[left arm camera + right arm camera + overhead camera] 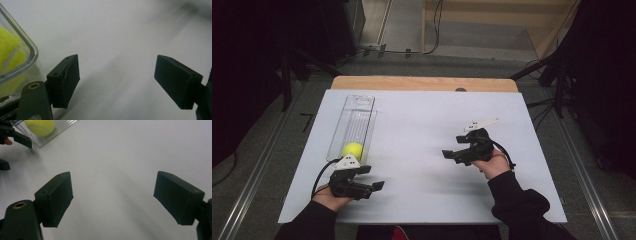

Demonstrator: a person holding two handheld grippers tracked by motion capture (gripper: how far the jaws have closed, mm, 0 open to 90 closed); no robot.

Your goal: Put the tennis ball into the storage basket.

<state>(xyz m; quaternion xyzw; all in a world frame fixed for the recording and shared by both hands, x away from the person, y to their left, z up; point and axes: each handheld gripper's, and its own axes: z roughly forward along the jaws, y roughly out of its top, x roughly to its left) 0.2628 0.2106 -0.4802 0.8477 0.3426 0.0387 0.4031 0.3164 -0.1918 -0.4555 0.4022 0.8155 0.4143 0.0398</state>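
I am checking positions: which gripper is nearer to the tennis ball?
Left. The left gripper sits just beside the tennis ball; the right gripper is far across the table.

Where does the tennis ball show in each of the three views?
High view: tennis ball at left, in the near end of the clear container.
Left gripper view: far left edge, behind the container's wall.
Right gripper view: top left.
Shared landmark: the clear container.

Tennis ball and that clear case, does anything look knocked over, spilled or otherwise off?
Nothing stands out. The tennis ball sits inside the clear case, at its near end, and the case lies flat on the white table. Both grippers, left and right, are open with nothing between the jaws.
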